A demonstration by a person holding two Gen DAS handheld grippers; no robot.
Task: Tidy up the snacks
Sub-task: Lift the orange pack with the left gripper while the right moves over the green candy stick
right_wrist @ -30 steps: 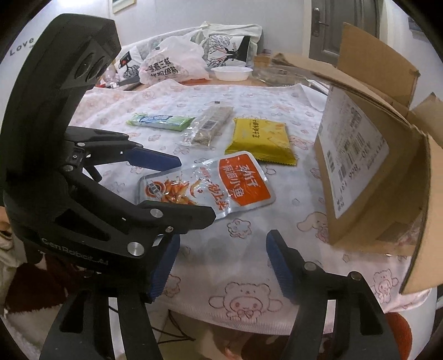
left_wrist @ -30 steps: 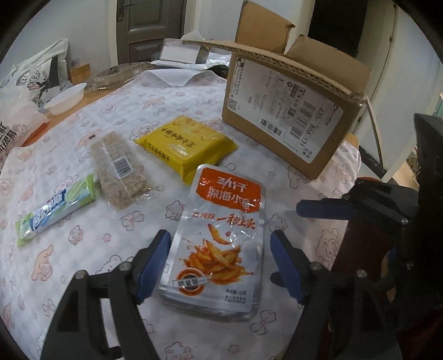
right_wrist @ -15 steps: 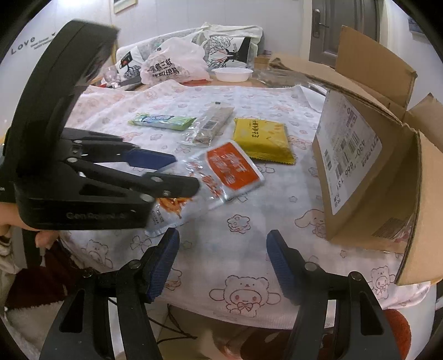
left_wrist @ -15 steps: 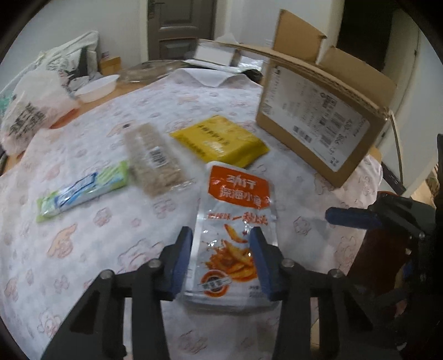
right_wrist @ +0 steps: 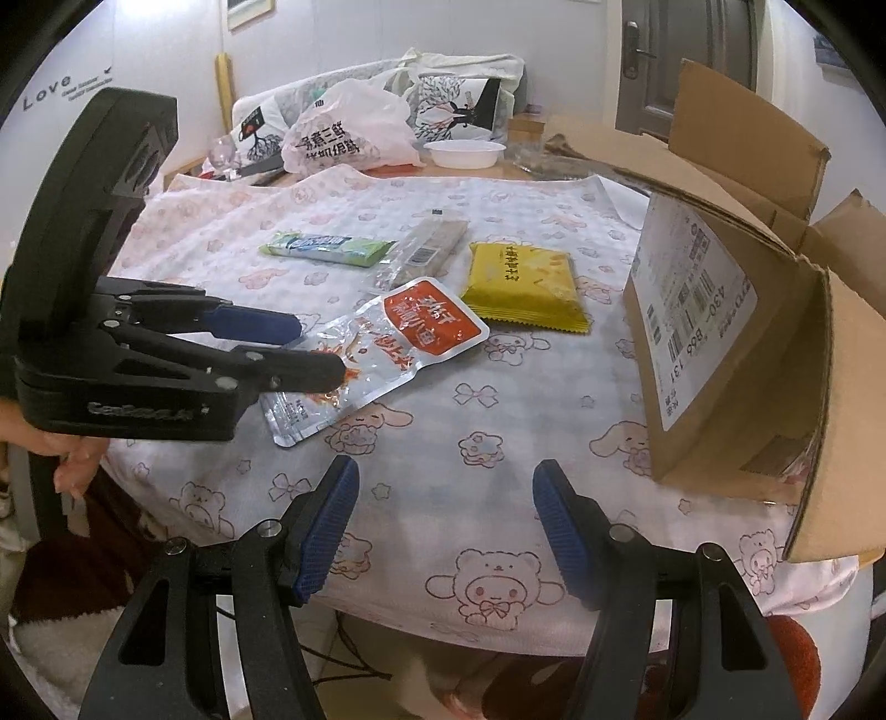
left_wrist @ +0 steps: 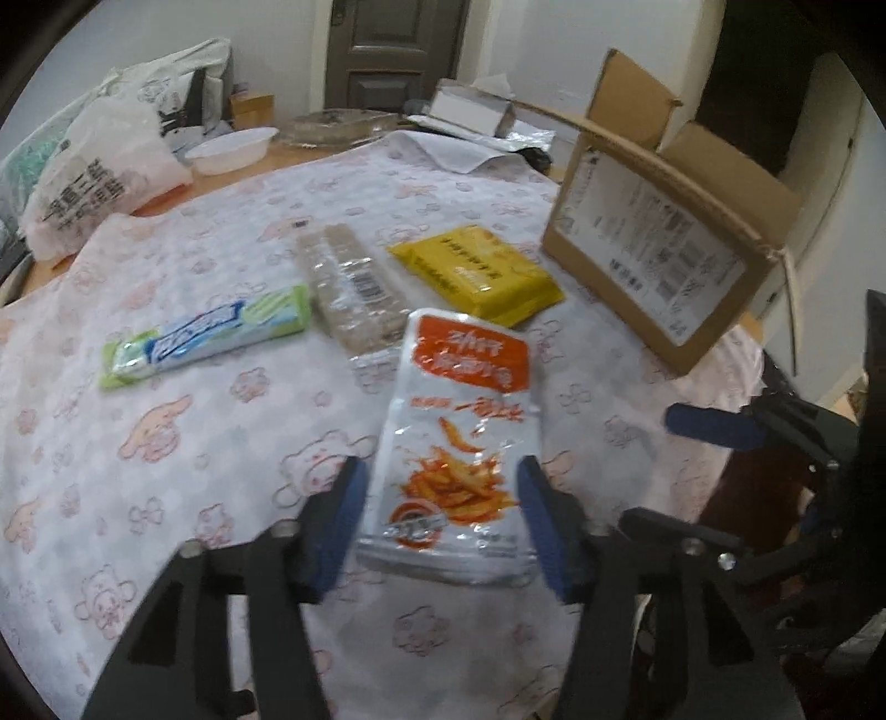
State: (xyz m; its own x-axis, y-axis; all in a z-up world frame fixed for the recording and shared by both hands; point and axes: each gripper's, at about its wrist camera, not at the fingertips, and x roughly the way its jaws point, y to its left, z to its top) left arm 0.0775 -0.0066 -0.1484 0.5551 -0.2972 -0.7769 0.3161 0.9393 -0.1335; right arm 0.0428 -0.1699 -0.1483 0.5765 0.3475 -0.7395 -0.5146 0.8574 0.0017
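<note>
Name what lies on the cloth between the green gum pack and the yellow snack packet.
The clear-wrapped bar lies between the green gum pack and the yellow snack packet, near both. The right wrist view shows it most sharply.

Home interior, likely a dining or living room. Table under a cartoon-print tablecloth (right_wrist: 498, 432); paneled wooden door (left_wrist: 396, 52) in a plain white wall. Filled plastic shopping bag (right_wrist: 346, 135), printed tote bag (right_wrist: 459, 99), white disposable bowl (right_wrist: 464, 153), opened shipping carton (right_wrist: 736, 332) with delivery labels.
</note>
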